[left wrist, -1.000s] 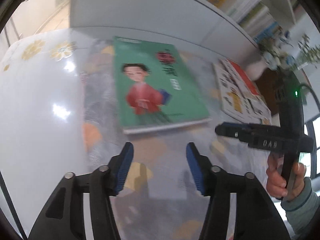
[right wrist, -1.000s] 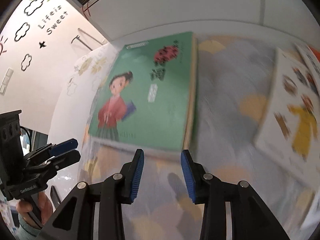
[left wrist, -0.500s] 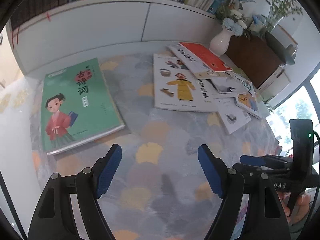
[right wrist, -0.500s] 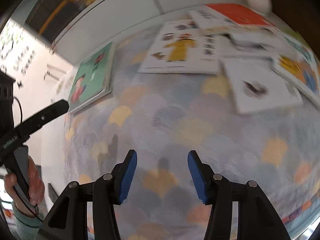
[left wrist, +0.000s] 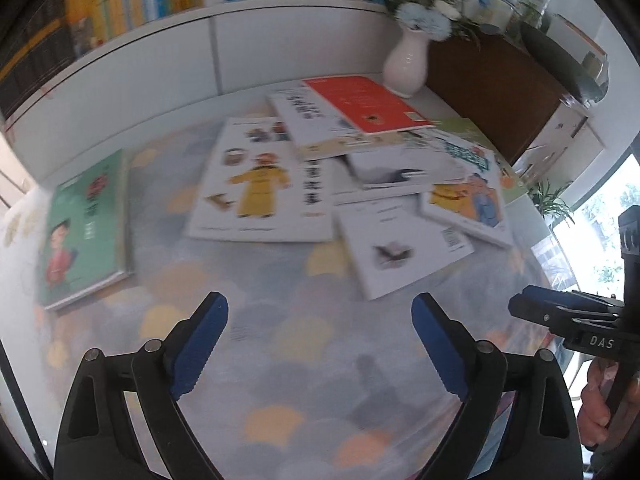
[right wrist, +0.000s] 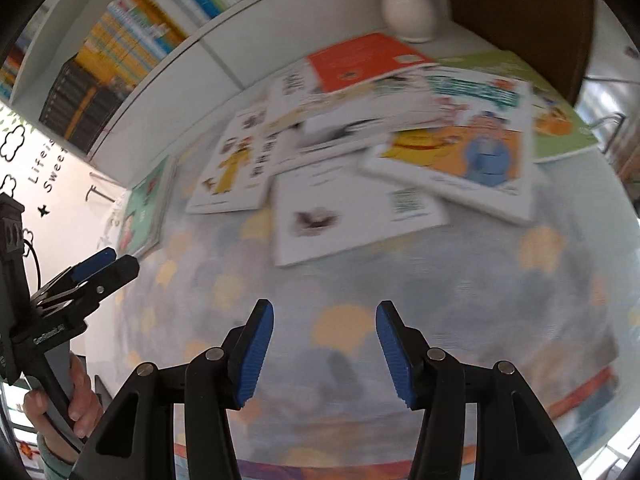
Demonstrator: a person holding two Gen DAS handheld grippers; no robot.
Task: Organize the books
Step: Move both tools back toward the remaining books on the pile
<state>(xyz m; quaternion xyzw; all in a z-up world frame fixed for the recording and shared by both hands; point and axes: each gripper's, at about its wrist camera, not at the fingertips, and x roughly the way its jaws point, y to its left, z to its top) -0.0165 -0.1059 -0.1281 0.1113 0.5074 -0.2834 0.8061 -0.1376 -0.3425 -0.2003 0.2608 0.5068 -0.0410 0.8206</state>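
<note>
While both tools hover over the patterned tablecloth [left wrist: 280,280], the left gripper [left wrist: 320,344] has just been spreading its jaws, wide and empty; the right gripper [right wrist: 325,350] is parted, empty too. Beyond lies a loose, overlapping heap of picture books [left wrist: 360,168]. A green-covered book [left wrist: 86,228] lies apart, left.

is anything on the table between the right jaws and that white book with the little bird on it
Nothing visible. Only bare patterned tablecloth lies between the open, empty right gripper and the near edge of the white bird book. Its far edge is tucked under other books in the pile.
</note>
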